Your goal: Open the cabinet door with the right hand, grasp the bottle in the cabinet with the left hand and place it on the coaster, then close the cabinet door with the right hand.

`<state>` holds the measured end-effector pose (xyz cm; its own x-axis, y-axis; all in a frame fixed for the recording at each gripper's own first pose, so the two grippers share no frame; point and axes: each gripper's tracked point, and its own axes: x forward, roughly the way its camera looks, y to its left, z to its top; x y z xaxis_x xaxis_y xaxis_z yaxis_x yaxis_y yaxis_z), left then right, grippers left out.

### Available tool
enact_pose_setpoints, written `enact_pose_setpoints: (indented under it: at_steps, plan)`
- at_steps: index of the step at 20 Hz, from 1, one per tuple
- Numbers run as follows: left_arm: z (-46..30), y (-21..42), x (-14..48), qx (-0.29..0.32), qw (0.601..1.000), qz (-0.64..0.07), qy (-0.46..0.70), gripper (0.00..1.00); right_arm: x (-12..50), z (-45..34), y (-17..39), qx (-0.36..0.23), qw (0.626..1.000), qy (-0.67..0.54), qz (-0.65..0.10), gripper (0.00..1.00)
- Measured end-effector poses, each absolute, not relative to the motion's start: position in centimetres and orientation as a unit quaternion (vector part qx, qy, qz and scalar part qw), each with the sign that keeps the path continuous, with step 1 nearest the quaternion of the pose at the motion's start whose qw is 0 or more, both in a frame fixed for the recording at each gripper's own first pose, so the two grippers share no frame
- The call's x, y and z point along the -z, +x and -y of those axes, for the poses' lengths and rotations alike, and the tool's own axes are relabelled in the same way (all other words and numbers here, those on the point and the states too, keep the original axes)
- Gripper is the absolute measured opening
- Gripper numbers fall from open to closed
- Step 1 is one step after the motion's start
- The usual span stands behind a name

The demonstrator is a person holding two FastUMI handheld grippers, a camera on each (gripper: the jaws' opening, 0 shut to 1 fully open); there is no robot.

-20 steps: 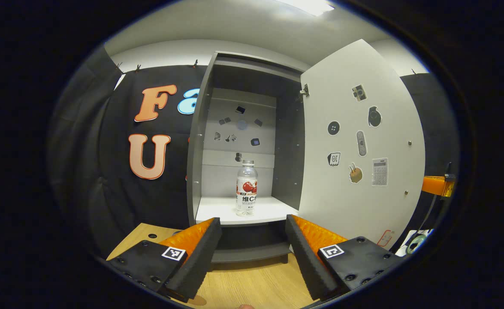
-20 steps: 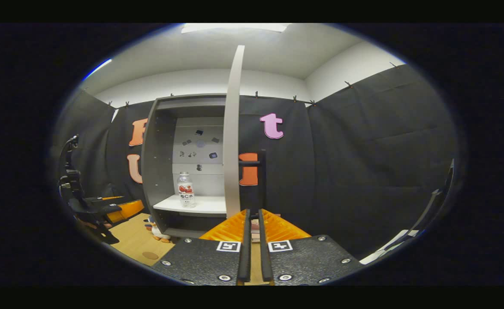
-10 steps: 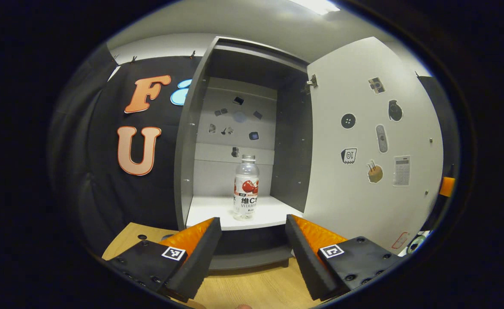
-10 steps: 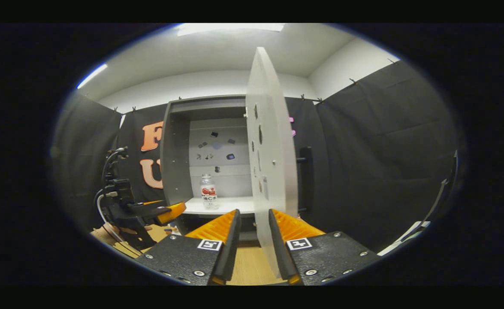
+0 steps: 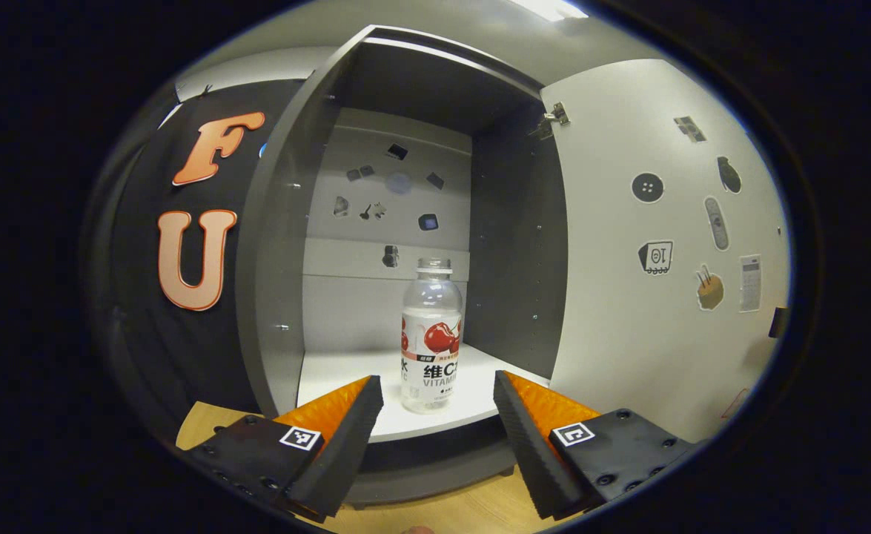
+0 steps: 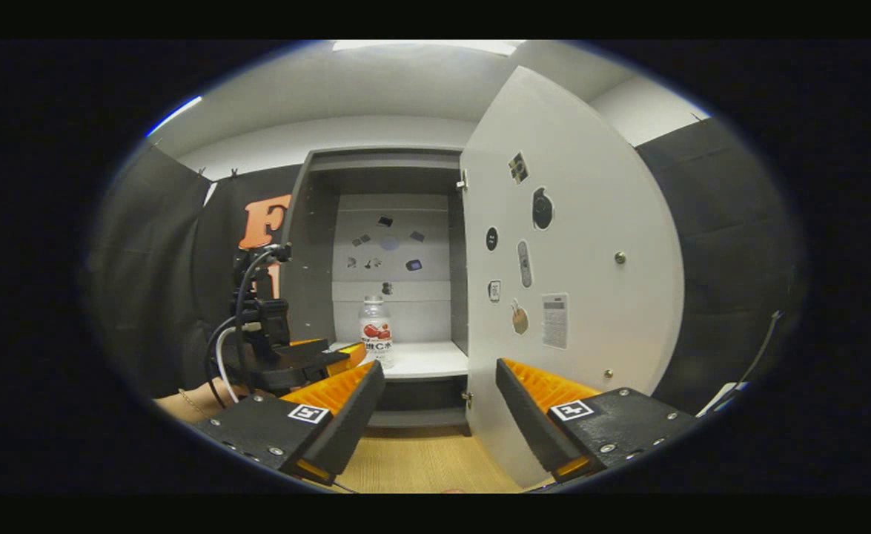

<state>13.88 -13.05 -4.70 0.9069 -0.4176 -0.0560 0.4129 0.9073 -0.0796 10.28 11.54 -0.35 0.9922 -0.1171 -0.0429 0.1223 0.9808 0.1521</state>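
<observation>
The clear plastic bottle with a white and red cherry label (image 5: 431, 337) stands upright on the white shelf (image 5: 346, 374) inside the grey open-fronted cabinet (image 5: 276, 245), towards the shelf's front edge and nearer its right side than its left. In the right gripper view the same bottle (image 6: 376, 340) looks small, set at the left part of the shelf's front edge. Small dark stickers (image 5: 387, 196) dot the pale back panel of the cabinet above the bottle. The left tool (image 5: 431, 404) hangs just in front of the shelf's front edge with its fingers spread wide, one on each side of the bottle and neither touching it; the bottle's base shows between them. In the right gripper view that left tool (image 6: 324, 357) reaches in from the left towards the shelf, with black and white cables looping behind it and part of a hand (image 6: 183, 404) beneath it. The white cabinet door (image 5: 665, 245), hinged on the cabinet's right side, stands swung open, its inner face carrying several stickers. The right tool (image 6: 435, 389) is held well back from the cabinet, its fingers set wide apart and gripping nothing; the lower edge of the open door (image 6: 568, 267) shows between them. The cabinet stands on a light wooden desk (image 6: 420, 463), whose bare surface runs below the shelf towards both tools.
</observation>
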Motion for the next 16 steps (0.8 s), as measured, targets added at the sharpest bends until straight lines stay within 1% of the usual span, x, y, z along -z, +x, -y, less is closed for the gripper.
enact_pose_setpoints:
  at_steps: [1, 2, 3, 8, 16]
  plan:
    - [13.2, 15.1, 5.5, 0.215, 0.975, -0.043, -0.031, 0.98, 0.8, -11.8, 10.9, 0.064, 0.995, 0.076, -0.021, 0.93]
    - [13.4, 16.2, 6.1, 0.218, 0.974, -0.047, -0.030, 0.98, 1.0, -12.1, 11.3, 0.067, 0.995, 0.074, -0.024, 0.89]
    - [13.7, 17.2, 6.7, 0.221, 0.973, -0.054, -0.028, 0.98, 1.2, -12.1, 12.1, 0.071, 0.995, 0.072, -0.027, 0.93]
    - [15.0, 21.2, 8.8, 0.237, 0.969, -0.068, -0.022, 0.98, 2.0, -13.2, 14.5, 0.082, 0.994, 0.066, -0.042, 0.93]
    - [16.6, 23.7, 8.4, 0.257, 0.965, -0.048, 0.001, 0.98, 3.7, -15.7, 17.5, 0.071, 0.992, 0.081, -0.064, 0.93]
